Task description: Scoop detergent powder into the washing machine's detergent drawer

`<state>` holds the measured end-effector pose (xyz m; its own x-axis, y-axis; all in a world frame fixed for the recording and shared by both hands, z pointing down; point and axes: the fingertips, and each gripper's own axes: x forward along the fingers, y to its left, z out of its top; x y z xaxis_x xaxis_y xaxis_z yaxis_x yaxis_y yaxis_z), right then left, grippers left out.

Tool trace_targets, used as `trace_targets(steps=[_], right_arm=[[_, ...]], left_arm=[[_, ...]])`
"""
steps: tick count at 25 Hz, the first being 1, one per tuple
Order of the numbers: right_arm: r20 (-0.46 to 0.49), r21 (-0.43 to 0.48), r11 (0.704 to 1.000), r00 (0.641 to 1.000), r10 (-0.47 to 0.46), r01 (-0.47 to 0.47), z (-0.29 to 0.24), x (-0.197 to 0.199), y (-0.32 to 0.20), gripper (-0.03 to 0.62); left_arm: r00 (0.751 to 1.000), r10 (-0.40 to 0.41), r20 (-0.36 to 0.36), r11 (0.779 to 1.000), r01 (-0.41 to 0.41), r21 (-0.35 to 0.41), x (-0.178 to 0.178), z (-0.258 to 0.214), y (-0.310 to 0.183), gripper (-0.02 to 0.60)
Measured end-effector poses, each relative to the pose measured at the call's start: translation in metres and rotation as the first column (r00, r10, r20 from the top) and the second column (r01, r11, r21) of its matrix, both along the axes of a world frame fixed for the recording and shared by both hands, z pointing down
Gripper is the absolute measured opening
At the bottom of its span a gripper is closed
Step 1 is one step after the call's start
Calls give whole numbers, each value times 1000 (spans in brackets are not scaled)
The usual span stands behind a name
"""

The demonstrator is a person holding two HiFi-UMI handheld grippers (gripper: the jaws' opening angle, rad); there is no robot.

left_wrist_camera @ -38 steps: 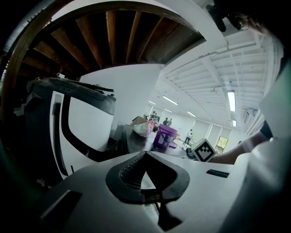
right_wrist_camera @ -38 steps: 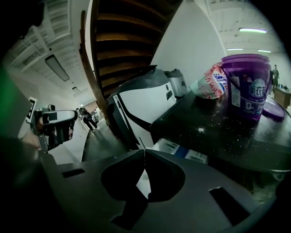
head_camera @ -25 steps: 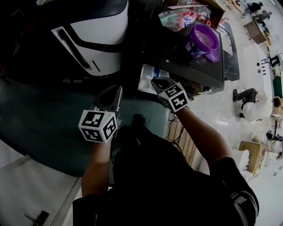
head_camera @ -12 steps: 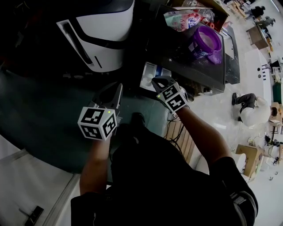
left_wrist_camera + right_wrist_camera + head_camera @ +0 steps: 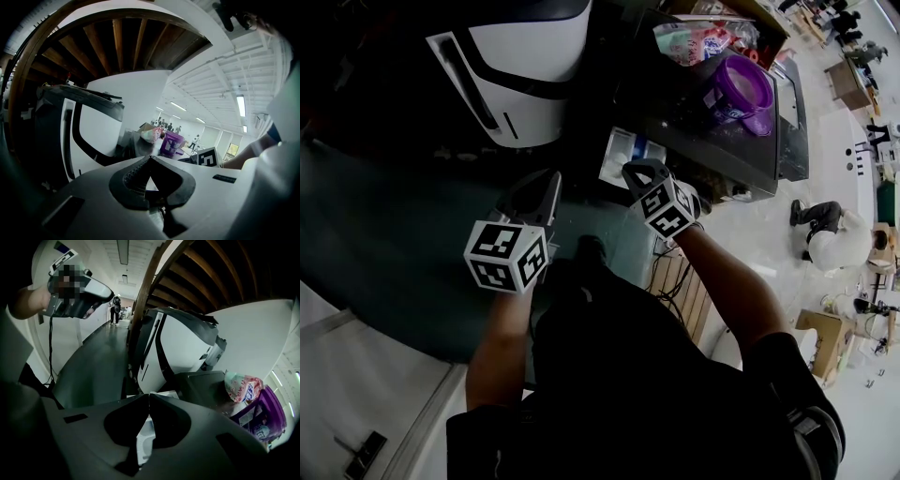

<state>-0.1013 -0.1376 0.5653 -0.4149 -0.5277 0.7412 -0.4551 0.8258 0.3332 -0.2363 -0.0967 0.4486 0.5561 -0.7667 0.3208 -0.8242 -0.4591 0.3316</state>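
**Left gripper** point(image 5: 549, 178): the fingers are closed tip to tip with nothing between them, and it is held low in front of the person's body.

**Right gripper** point(image 5: 632, 171): the fingers are likewise closed and empty. Their tips sit near the white plastic detergent drawer point(image 5: 622, 155).

**Change over the last second:** neither gripper alters its stance or its finger state. The head view only drifts slightly, carrying the drawer a little up the picture.

**Assessment:** no scoop or powder is in hand, so scooping appears not to have begun.

**Drawer:** it seems pulled open, just beside the white-and-black washing machine point(image 5: 530, 56).

**Further off:** on the dark worktop point(image 5: 670, 98) stand a round purple plastic tub point(image 5: 739, 86) and a pink-and-green printed detergent bag point(image 5: 689, 39). Both are well apart from either gripper. The powder source probably has to be reached first.
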Motion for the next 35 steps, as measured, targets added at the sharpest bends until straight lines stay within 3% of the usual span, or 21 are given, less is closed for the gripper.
trace_targets(steps=[12, 27, 35], right_arm=[[-121, 67, 994, 990, -73, 82, 2, -4, 5, 18], [-289, 147, 973, 949, -128, 176, 6, -2, 6, 18], [-279, 137, 976, 952, -126, 170, 10, -6, 6, 18]], left_arm=[[1000, -2, -12, 1000, 2, 2, -6, 1, 3, 8], [1000, 5, -14, 1000, -5, 3, -6, 2, 5, 8], [1000, -6, -20, 1000, 6, -1, -10, 4, 8, 8]])
